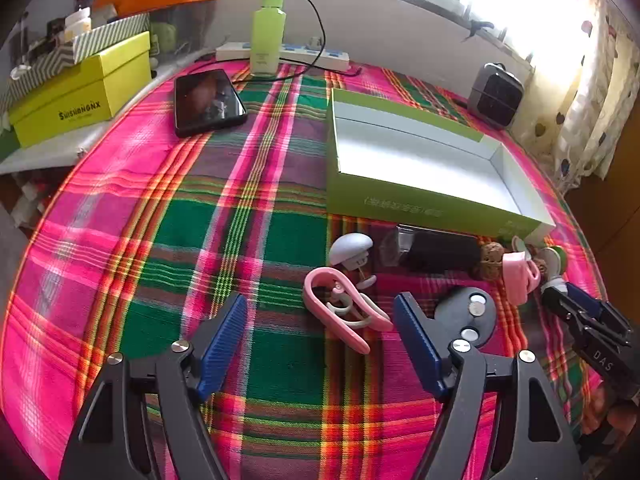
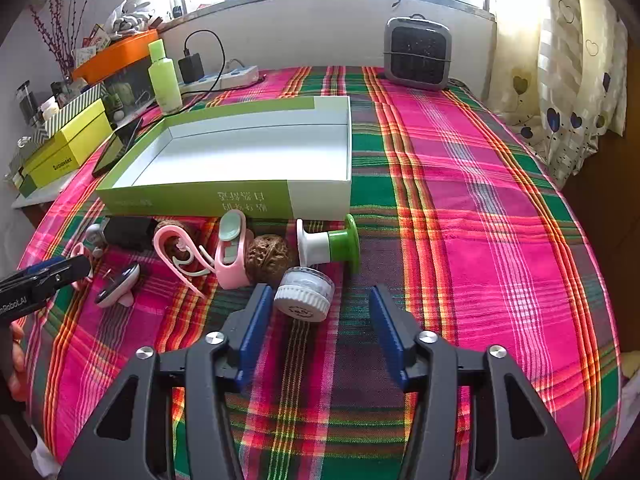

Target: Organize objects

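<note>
An open green box (image 2: 240, 200) with a white inside lies on the plaid cloth. Small items sit in a row in front of it: a black case (image 2: 128, 232), a pink clip (image 2: 180, 256), a pink strap piece (image 2: 232, 256), a walnut (image 2: 268, 254) and a green-and-white spool (image 2: 328, 246). A white-lidded jar (image 2: 304, 292) lies on its side just ahead of my right gripper (image 2: 320, 320), near its left finger; the pads do not press it. My left gripper (image 1: 320, 336) stands wide open over another pink clip (image 1: 340, 308), beside a grey mushroom-shaped piece (image 1: 352, 250) and a black disc (image 1: 468, 316).
A black phone (image 1: 208, 100), a green bottle (image 1: 267, 28) and a power strip (image 1: 280, 56) lie at the back left. A yellow box (image 1: 80, 96) sits on a side shelf. A small heater (image 2: 418, 54) stands at the back, and curtains (image 2: 568, 80) hang on the right.
</note>
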Demonstrator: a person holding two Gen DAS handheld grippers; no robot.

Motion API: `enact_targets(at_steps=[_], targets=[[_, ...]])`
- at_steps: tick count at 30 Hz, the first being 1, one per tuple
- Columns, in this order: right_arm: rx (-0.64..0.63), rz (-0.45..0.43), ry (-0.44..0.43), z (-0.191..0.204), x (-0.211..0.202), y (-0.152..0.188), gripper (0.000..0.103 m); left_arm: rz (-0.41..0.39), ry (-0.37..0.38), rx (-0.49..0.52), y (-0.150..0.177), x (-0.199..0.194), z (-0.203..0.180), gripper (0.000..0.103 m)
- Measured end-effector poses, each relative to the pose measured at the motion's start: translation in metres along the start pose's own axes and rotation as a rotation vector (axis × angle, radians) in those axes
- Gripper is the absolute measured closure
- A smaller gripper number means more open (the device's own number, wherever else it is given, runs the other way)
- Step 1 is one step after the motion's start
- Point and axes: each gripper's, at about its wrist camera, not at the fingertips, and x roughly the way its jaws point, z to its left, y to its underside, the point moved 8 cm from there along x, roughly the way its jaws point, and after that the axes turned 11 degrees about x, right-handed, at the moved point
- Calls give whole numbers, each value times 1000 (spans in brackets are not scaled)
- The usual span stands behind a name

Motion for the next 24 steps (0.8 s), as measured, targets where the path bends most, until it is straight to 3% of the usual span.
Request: enact_targets(at_steps=[8,16,24], targets=[[-17,13,1,3,4,0,68,-12,-12,-2,1,-3,7,44],[-22,16,-4,4,3,1,70,-15,-15,1,3,-6,16,64],[-21,19,-13,6,1,4,71,-22,-54,55,-2,-1,15,64]])
